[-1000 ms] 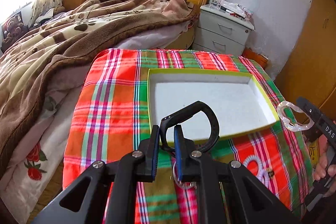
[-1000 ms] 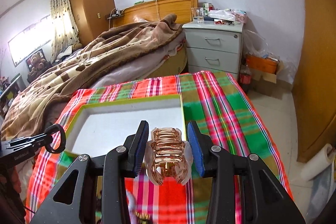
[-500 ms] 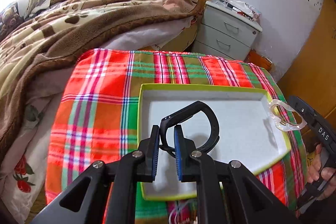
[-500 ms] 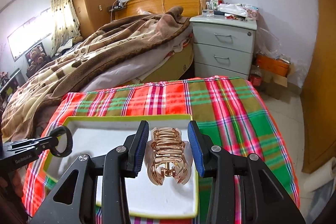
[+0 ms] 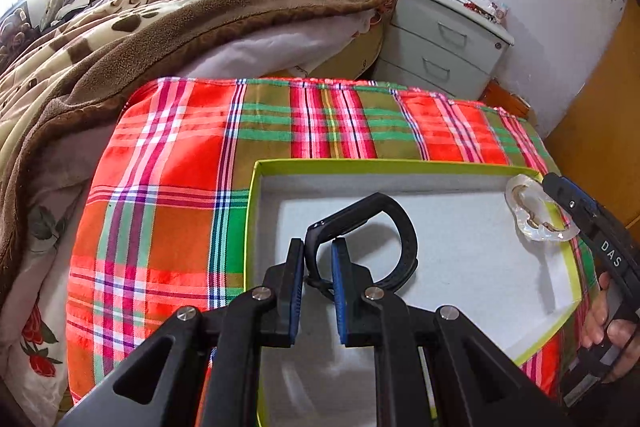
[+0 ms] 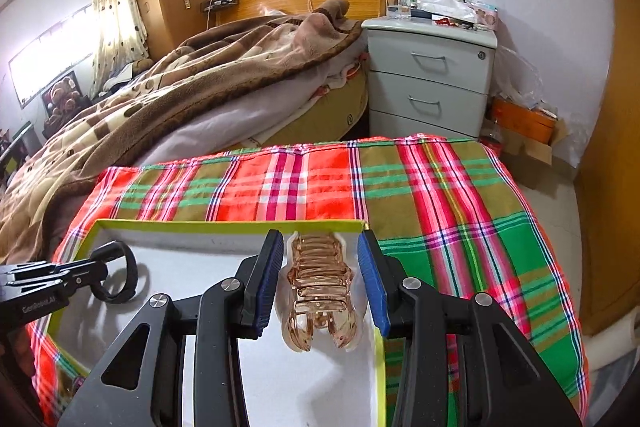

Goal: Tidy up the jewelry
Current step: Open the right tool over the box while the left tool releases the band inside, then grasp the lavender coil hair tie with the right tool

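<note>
A shallow white tray with a lime-green rim [image 5: 360,163] [image 6: 224,225] lies on the plaid cloth. My left gripper [image 5: 318,247] is shut on a black bracelet [image 5: 394,227] and holds it above the tray's left half; the bracelet also shows in the right wrist view [image 6: 124,273]. My right gripper [image 6: 320,247] is shut on a translucent amber hair claw clip [image 6: 318,287] and holds it over the tray's far right corner; the clip shows in the left wrist view [image 5: 536,215].
The red, green and olive plaid cloth [image 5: 172,187] covers a small table beside a bed with a brown blanket [image 5: 120,27]. A grey-white nightstand [image 6: 432,75] stands behind. An orange box [image 6: 524,123] sits on the floor at the right.
Both grippers have moved forward over the tray, each still holding its item. The jewelry lying on the cloth in front of the tray has dropped out of view.
</note>
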Demonstrator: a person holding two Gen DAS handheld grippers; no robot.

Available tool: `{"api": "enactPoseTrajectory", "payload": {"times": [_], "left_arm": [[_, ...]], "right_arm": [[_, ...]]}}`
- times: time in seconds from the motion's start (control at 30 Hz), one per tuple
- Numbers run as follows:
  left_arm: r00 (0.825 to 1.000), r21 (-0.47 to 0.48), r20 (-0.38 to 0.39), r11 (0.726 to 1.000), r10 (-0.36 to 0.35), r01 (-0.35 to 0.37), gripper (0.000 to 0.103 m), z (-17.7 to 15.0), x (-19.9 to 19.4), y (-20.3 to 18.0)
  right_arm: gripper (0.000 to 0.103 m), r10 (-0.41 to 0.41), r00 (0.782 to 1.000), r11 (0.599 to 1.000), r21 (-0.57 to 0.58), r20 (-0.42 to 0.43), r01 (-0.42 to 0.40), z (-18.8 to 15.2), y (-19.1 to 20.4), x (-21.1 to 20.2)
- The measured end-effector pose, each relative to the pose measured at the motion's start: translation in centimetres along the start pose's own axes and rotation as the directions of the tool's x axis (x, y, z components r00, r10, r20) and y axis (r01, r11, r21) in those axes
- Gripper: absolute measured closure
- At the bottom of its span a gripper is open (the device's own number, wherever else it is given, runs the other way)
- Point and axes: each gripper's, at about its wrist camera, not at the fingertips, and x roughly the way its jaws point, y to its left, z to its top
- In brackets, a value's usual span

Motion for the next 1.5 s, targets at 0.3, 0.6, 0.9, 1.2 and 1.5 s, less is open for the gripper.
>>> {"api": "enactPoseTrajectory", "payload": {"times": [0.3,0.6,0.9,1.2,1.5], "left_arm": [[1.000,-0.024,-0.014,1.000,-0.001,0.000,0.088,-0.1,0.4,0.4],[1.000,-0.027,-0.011,0.999,-0.020,0.019,0.071,-0.2,-0.1,0.3],[0.999,-0.040,0.024,0.999,-0.028,0.029,0.060,-0.5,-2.0,0.5],[0.995,-0.072,0.076,0.995,-0.059,0.065,0.059,-2.7,-6.3,1.7],[0.990,-0.095,0.086,0.988,-0.111,0.120,0.059,-7.3,-9.6,3.0]], "right_arm": [[0.063,0.007,1.000,1.000,0.005,0.008,-0.007,-0.2,-0.1,-0.2],[0.053,0.016,0.999,1.000,-0.002,0.029,-0.016,-0.1,-0.1,-0.9],[0.051,0.022,0.999,1.000,0.013,0.047,-0.023,-0.2,-0.4,-2.5],[0.051,0.039,0.997,0.999,-0.004,0.073,-0.039,-2.2,0.0,-6.8],[0.051,0.129,0.992,0.991,-0.045,0.008,-0.129,-7.1,0.7,-10.3]]}}
